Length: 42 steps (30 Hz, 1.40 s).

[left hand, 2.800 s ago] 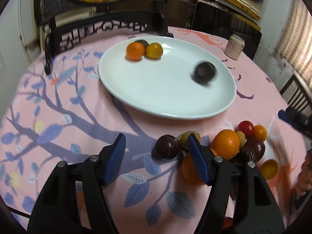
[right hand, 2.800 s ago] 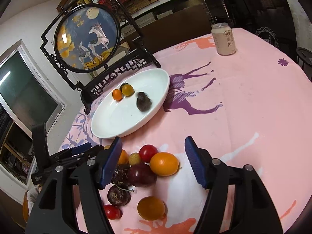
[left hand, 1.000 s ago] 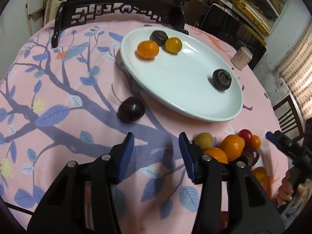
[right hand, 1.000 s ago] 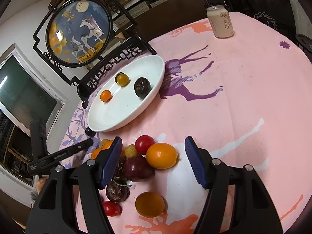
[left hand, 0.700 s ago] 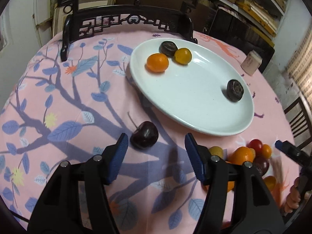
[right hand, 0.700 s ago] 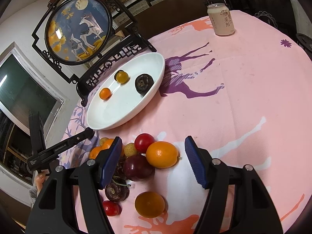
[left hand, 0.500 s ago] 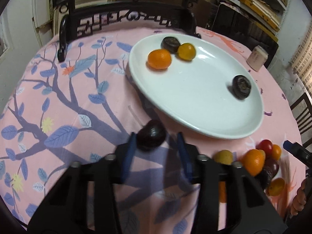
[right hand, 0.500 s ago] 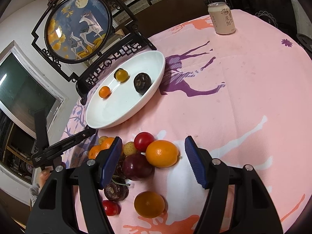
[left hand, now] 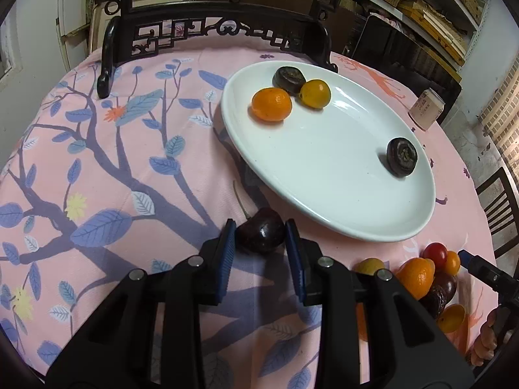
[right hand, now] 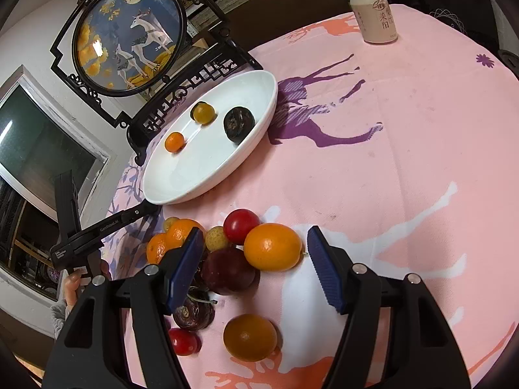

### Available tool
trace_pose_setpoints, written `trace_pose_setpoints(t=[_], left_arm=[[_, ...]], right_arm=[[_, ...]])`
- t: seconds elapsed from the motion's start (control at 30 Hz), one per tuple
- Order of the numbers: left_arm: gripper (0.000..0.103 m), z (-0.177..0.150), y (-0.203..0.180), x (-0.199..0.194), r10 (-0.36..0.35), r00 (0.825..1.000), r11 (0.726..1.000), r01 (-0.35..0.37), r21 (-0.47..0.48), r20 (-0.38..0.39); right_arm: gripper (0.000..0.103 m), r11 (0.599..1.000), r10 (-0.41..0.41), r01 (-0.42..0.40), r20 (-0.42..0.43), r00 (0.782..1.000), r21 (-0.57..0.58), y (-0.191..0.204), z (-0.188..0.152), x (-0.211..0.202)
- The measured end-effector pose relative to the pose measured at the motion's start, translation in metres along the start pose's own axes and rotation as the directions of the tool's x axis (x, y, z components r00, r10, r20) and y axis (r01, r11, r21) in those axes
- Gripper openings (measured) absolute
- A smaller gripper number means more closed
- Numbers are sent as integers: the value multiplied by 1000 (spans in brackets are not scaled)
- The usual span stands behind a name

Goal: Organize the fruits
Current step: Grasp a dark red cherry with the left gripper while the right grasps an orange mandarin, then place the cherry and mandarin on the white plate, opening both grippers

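Clamped between the blue pads of the left gripper (left hand: 260, 235) is a dark cherry (left hand: 261, 234), its thin stem sticking up and back toward the plate; the jaws are closing, both pads touch the fruit's sides, and the cherry sits low over the pink tablecloth (left hand: 136, 175) just in front of the near rim of the white plate (left hand: 327, 175). On that plate lie a small orange (left hand: 271, 104) and a yellow fruit (left hand: 315, 93) side by side near the far edge, a dark wrinkled fruit (left hand: 289, 79) touching the yellow one from behind, and a second dark wrinkled fruit (left hand: 401, 157) alone toward the right side. To the right of this gripper, on the cloth, is the heap of loose fruit (left hand: 431, 278), and behind the plate stands a black carved wooden stand (left hand: 207, 29). The right gripper (right hand: 256, 265) hangs over that heap with its jaws closing and gripping nothing: a large orange (right hand: 273, 246) and a dark red plum (right hand: 228, 271) lie between its blue pads, clear of both. Around them are a red tomato (right hand: 241, 226), a pale yellow fruit (right hand: 218, 238), two small oranges (right hand: 168, 240) partly hidden by the left pad, a dark wrinkled fruit (right hand: 192, 316), a smaller red tomato (right hand: 182, 341) and an amber round fruit (right hand: 250, 336) nearest the camera. At the far edge of the table stands a drink can (right hand: 374, 17), well apart from the fruit. A person's fingers (right hand: 72, 283) show at the left, on the handle of the other gripper.
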State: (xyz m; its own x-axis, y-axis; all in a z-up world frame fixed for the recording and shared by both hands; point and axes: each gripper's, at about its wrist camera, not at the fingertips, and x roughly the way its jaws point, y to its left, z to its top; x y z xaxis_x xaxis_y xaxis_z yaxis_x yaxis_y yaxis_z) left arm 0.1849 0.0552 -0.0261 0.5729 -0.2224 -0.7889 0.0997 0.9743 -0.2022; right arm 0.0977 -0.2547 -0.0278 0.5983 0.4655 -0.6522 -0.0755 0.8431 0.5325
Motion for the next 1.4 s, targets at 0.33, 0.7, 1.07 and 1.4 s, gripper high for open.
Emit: trace_pose_setpoints(t=[0.33, 0.7, 1.07, 1.4], left_arm=[[31, -5, -6, -9, -6, 1000, 1000, 5, 23, 18], [31, -9, -11, -10, -8, 1000, 999, 7, 42, 13], [31, 18, -28, -29, -31, 996, 999, 27, 47, 84], [39, 44, -45, 7, -32, 998, 998, 30, 48, 49]], right_arm=[[53, 999, -34, 34, -37, 999, -14, -2, -3, 9], [41, 995, -90, 88, -41, 995, -44, -8, -2, 12], [41, 998, -41, 45, 83, 996, -48, 15, 26, -1], [48, 997, 4, -3, 17, 1000, -82, 52, 78, 67]])
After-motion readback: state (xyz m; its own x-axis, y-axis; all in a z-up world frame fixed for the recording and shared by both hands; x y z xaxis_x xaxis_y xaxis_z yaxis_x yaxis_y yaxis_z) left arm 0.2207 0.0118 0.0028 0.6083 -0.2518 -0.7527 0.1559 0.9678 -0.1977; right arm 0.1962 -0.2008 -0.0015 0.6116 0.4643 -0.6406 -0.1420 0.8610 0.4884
